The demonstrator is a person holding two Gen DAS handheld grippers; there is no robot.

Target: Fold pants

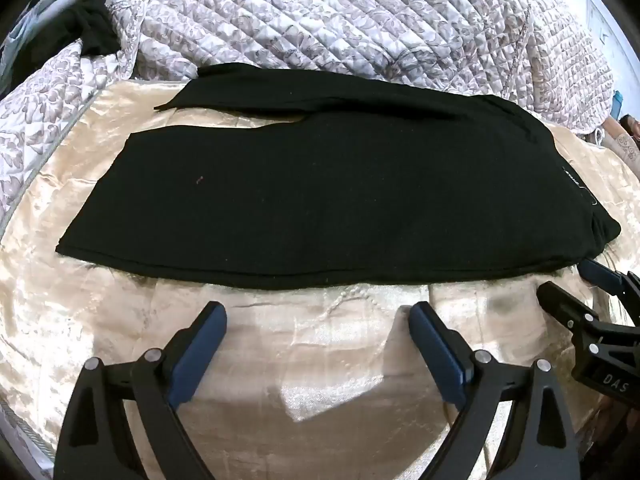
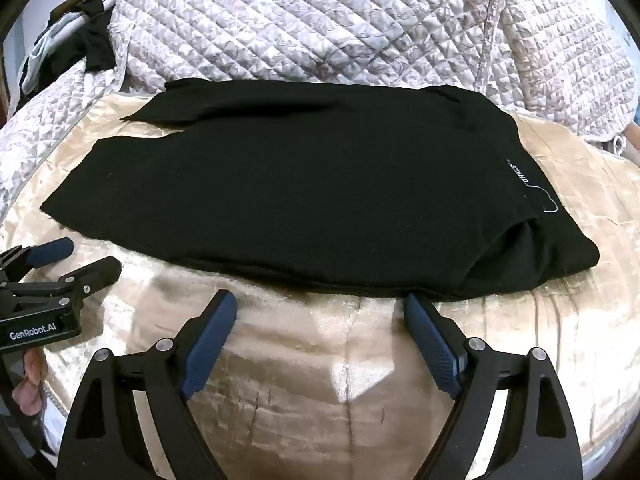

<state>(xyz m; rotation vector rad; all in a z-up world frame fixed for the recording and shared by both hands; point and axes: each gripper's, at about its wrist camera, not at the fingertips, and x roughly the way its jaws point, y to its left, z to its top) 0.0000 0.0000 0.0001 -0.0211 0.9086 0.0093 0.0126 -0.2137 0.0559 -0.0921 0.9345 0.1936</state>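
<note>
My left gripper [image 1: 318, 316] wide open, nothing between jaws, hovering over satin sheet [image 1: 248, 360] just short of pants' near edge. My right gripper [image 2: 320, 308] also wide open, empty, right fingertip [image 2: 414, 304] at pants hem, contact unclear. Black pants [image 1: 300, 196] lie flat across sheet, legs left, waistband right. Quilt [image 1: 340, 20] bunched behind.

The bed [image 1: 248, 360] is covered by a shiny cream satin sheet [image 2: 320, 380]. Black pants [image 1: 320, 208] lie flat on the sheet, legs to the left, waistband to the right. A quilted floral coverlet [image 1: 360, 28] is bunched along the far side
</note>
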